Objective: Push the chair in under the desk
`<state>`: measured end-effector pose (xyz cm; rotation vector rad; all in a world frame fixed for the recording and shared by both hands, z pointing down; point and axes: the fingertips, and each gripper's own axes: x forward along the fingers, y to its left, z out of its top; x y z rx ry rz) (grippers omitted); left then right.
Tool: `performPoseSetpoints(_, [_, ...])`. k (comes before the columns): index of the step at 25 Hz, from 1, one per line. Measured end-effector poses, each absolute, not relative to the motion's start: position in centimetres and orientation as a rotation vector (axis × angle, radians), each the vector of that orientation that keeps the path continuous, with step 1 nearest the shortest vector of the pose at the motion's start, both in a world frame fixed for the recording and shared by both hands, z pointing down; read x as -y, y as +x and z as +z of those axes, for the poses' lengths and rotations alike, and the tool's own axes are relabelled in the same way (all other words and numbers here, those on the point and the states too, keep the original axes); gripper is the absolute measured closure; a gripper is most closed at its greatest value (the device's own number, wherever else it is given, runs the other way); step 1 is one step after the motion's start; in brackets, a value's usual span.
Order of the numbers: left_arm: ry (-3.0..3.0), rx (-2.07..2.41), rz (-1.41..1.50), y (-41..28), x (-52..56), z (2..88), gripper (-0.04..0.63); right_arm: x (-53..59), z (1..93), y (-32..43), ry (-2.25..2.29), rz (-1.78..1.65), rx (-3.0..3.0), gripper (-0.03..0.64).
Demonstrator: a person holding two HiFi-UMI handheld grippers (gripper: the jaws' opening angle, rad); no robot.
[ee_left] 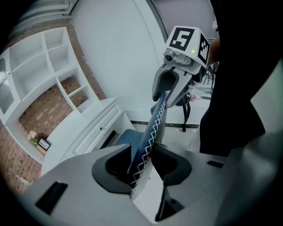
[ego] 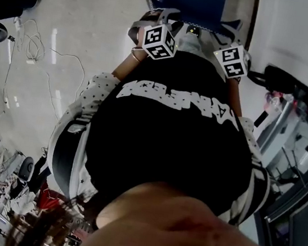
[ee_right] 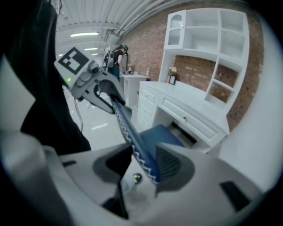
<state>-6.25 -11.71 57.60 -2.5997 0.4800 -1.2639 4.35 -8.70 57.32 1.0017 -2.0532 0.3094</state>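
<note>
The blue chair back [ee_left: 149, 137] with white zigzag stitching is looking like smooth leatherette, perhaps cloth, while the white painted wooden desk [ee_right: 194, 103] is showing satin-smooth, the red brick wall [ee_right: 148, 42] rough, and the pale floor [ego: 89, 14] is gleaming glossy.

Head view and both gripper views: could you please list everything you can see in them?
desk: one, white with drawers, against the brick wall
shelf unit: one, white, on the desk
chair: one, blue with white zigzag stitching, in front of the desk
cables: a tangle, white, on the floor at the head view's left
left gripper: one, grey, closed on the chair's back edge
right gripper: one, grey, closed on the same edge
wearer's top: one, black with white print, centre of the head view
</note>
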Motion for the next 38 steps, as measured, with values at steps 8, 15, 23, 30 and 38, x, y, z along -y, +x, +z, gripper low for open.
performPoseSetpoints(8, [-2.62,-0.483,-1.285,-6.7,13.8,59.2,0.425,10.9,58.9,4.0,0.966,0.334,2.025,0.434])
performPoseSetpoints(15, [-2.623,-0.497,-1.302,-4.9,16.3,60.0,0.433,13.6,59.9,5.9,0.969,0.323,2.007,0.434])
performPoseSetpoints(23, [-2.619,-0.506,-1.311,-4.4,16.9,59.2,0.431,14.2,58.9,6.2,0.953,0.324,2.04,0.433])
performPoseSetpoints(30, [-2.625,-0.519,-1.329,-3.6,17.4,59.3,0.431,14.9,59.0,7.0,0.938,0.317,2.032,0.433])
performPoseSetpoints(38, [-2.631,-0.542,-1.345,-3.8,18.6,59.3,0.425,16.1,58.9,6.9,0.901,0.297,2.055,0.433])
